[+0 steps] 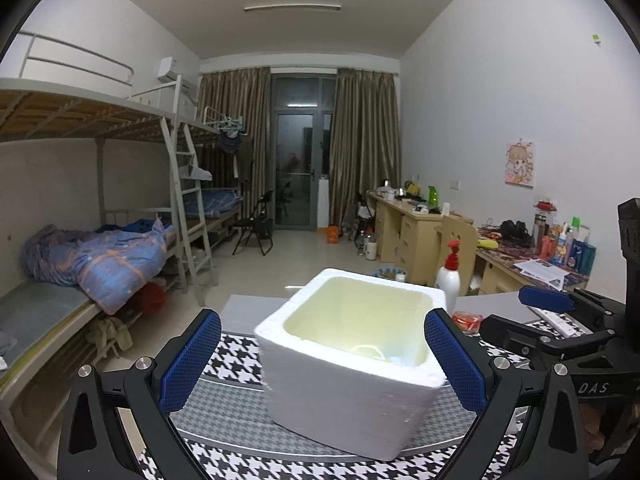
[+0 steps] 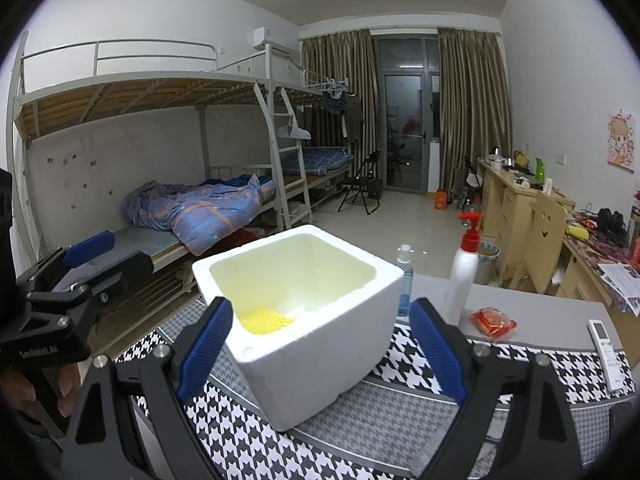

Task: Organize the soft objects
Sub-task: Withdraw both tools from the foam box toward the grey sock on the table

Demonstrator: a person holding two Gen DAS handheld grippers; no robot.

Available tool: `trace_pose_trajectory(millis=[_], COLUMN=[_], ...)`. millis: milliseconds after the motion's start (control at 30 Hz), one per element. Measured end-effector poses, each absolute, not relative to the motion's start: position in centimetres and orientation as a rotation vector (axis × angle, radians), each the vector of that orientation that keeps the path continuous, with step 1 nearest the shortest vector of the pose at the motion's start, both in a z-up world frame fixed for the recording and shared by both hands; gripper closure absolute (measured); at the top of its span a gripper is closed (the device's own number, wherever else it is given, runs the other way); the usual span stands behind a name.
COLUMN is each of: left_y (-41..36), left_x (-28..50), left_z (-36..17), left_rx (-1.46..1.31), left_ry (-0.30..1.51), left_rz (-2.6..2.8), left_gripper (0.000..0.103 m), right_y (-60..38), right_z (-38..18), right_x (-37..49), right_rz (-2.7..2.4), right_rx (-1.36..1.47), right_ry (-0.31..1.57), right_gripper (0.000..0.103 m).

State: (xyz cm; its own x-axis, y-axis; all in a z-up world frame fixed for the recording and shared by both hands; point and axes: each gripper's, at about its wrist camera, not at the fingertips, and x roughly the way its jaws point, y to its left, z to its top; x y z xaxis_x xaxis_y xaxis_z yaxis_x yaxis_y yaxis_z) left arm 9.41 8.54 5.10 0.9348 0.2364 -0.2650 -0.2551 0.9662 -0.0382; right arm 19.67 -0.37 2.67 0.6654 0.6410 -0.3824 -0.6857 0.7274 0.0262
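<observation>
The white foam box (image 2: 304, 320) sits on the houndstooth cloth (image 2: 360, 420) with its mouth open to the ceiling, which looks to me like the collecting bin for the soft things: a yellow mesh piece (image 2: 264, 320) already lies on the box floor, against the wall nearest the person. Both tools are held in front of the box, aimed at it from the near side. The left gripper (image 1: 322, 364) straddles the box with its blue pads spread wide apart and nothing between them but the box's bulk, touching neither wall as far as I can tell. The right gripper (image 2: 320, 348) is likewise splayed and empty, its fingers level with the box rim. A red packet (image 2: 494, 322) lies to the right of the box, beside a white pump bottle (image 2: 460, 280).
</observation>
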Motion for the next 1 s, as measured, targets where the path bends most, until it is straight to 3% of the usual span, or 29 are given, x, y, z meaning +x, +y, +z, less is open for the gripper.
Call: trace_pose_trajectory(millis=[1000], left_y=[4.1], left_x=[10.0], left_z=[5.3], left_rx=[-0.056], left_ry=[0.26], left_rz=[0.123], left_gripper=[0.001], right_y=[-6.5], right_z=[2.7], right_x=[19.6], right_rz=[0.63], right_rx=[-0.065], right_ry=[0.371], right_gripper=[0.01])
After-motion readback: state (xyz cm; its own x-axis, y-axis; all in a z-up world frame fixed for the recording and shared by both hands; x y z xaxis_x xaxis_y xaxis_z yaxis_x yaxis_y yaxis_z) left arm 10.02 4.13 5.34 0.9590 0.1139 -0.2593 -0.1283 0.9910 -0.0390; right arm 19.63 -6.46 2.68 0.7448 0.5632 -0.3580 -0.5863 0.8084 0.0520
